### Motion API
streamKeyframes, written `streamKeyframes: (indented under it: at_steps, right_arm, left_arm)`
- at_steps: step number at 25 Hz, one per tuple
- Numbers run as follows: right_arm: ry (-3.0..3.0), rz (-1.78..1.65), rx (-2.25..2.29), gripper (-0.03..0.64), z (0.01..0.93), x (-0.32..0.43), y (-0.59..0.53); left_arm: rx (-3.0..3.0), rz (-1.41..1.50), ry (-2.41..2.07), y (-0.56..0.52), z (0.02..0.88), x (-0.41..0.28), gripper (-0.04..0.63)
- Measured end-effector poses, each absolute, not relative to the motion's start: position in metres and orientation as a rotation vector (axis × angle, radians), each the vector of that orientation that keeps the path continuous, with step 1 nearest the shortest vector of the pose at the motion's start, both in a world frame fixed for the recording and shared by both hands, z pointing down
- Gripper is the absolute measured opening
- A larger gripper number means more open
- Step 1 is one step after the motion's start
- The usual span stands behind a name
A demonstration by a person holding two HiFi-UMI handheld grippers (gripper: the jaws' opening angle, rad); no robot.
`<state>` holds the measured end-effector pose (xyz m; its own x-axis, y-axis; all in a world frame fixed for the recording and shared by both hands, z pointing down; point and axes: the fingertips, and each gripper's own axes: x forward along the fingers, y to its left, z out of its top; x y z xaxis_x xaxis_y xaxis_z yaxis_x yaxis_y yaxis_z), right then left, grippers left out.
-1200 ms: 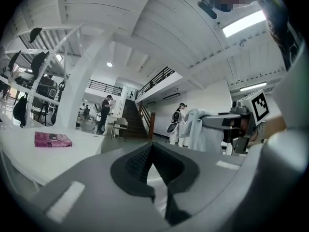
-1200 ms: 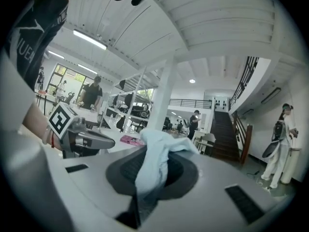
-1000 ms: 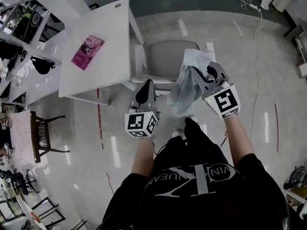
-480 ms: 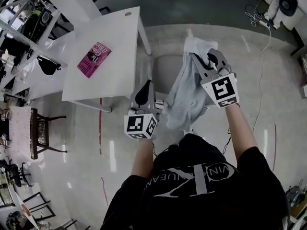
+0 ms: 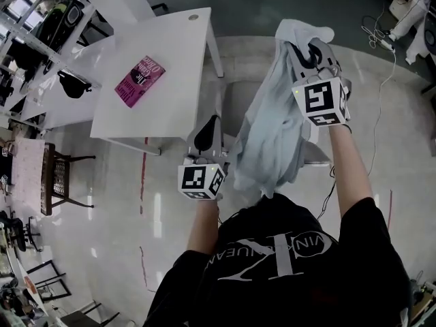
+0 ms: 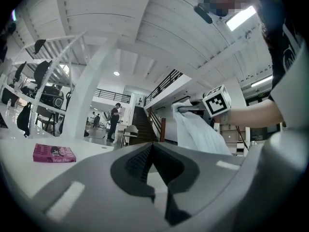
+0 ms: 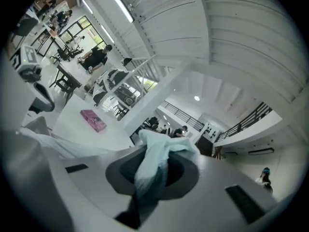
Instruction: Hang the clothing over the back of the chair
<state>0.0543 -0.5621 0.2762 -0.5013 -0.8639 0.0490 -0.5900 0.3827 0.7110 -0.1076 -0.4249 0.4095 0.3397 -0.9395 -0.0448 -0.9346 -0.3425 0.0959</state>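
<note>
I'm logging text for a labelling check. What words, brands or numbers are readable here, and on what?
"The": pink book on the white table; rest of title too blurred.
"VIN K": print on the person's black T-shirt, other letters unclear.
Left marker cube and right marker cube: patterns only, no words.

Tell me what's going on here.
A person stands over a grey chair beside a white table, with a claw in each hand. The right claw is shut on a pale blue garment and holds it up, so the cloth hangs down above the chair. The left claw is shut with nothing in it, near the table's corner. The garment is not yet draped over the chair back.
</note>
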Motion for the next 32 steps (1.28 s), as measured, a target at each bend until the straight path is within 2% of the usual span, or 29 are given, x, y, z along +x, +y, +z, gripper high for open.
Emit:
streamKeyframes:
  at_steps: [12, 17, 20, 32]
  right_arm:
    - [-2.086, -0.708, 0.900, 0.041, 0.436, 0.038, -0.535]
    - [-2.155, -0.516, 0.653, 0.097, 0.481, 0.022, -0.497]
    - [-2.151, -0.430, 0.553, 0.121, 0.501, 0.018, -0.479]
    - [-2.150, -0.105, 0.539, 0.149, 0.521, 0.031, -0.462]
  left_arm:
    - [2.514, -0.108, -1.715, -0.432, 0.426, -0.102, 0.011]
    - [2.511, -0.111, -1.709, -0.432, 0.428, -0.100, 0.011]
    - [2.504, -0.116, -1.706, -0.432, 0.429, -0.100, 0.011]
    - [2.490, -0.133, -1.704, -0.428, 0.427, -0.106, 0.011]
